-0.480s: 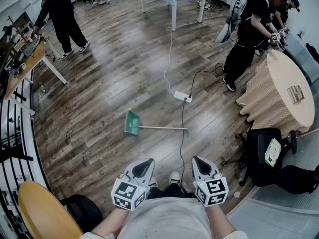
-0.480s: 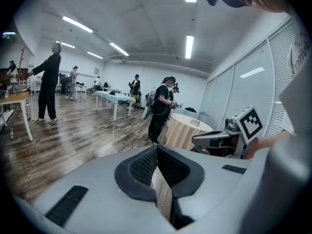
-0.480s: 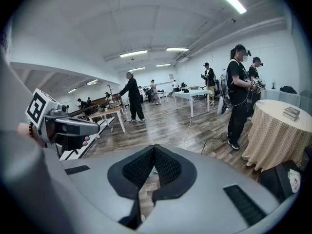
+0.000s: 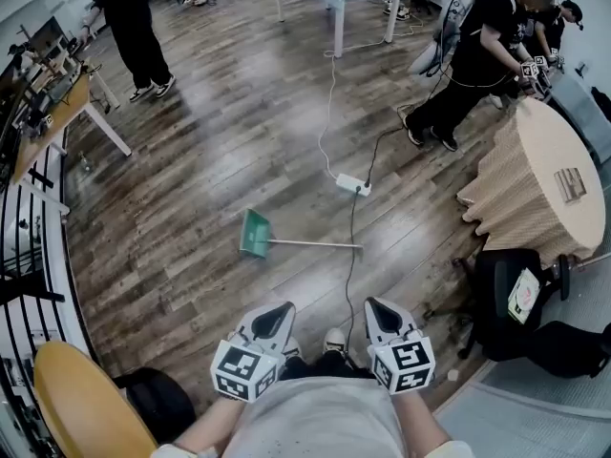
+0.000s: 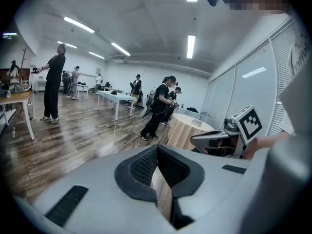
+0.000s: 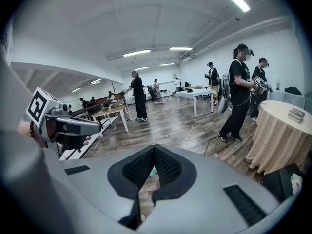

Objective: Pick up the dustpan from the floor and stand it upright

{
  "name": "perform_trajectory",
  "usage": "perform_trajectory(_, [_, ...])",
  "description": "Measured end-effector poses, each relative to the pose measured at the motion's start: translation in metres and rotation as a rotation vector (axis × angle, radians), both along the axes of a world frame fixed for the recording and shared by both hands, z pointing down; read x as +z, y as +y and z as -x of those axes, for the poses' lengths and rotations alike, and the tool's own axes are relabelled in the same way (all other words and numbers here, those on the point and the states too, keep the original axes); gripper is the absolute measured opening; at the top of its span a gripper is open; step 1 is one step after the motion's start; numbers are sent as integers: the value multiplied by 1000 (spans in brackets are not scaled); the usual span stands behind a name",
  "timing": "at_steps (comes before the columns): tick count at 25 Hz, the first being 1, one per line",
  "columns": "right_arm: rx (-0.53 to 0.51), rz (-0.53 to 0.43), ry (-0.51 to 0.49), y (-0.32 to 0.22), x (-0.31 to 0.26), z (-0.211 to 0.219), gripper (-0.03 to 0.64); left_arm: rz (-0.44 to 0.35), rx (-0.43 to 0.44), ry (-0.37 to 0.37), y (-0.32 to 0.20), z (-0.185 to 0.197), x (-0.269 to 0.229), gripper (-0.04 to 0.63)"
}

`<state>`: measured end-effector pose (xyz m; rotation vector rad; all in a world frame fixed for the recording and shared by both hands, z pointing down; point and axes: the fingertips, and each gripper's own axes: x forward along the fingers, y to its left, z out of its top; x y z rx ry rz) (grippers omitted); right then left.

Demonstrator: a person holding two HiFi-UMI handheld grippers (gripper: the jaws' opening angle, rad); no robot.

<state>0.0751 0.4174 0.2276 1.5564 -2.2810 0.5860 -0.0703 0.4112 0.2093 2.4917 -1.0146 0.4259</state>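
Closed and empty: left tongs (image 4: 278,310), right tongs (image 4: 376,306); dustpan (image 4: 255,235) lies flat on the floor (image 4: 191,160), ahead of both.

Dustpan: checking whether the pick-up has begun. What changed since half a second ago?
Only bystanders moved: the person at top left and the person by the round table shifted their feet. The dustpan lies flat where it was; left gripper and right gripper stay shut, empty.
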Motion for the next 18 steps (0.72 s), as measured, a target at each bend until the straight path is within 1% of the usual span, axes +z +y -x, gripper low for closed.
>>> perform_trajectory(3, [7,-13,-6,-3,-2,-7,26,6,-5,14,-2,-6,-3,25])
perform_trajectory(8, [22,-41,-23,-10,-6,-29,26,0,-13,8,-4,-24,-4,25])
perform_trajectory(13, [11,-21,-37,-16,3,-58,26,-8,-32,-8,-10,-45,-6,25])
perform_trajectory(18, [-4,-1,-37,-33,10,-81,26,-6,-68,-17,-19,-57,-7,25])
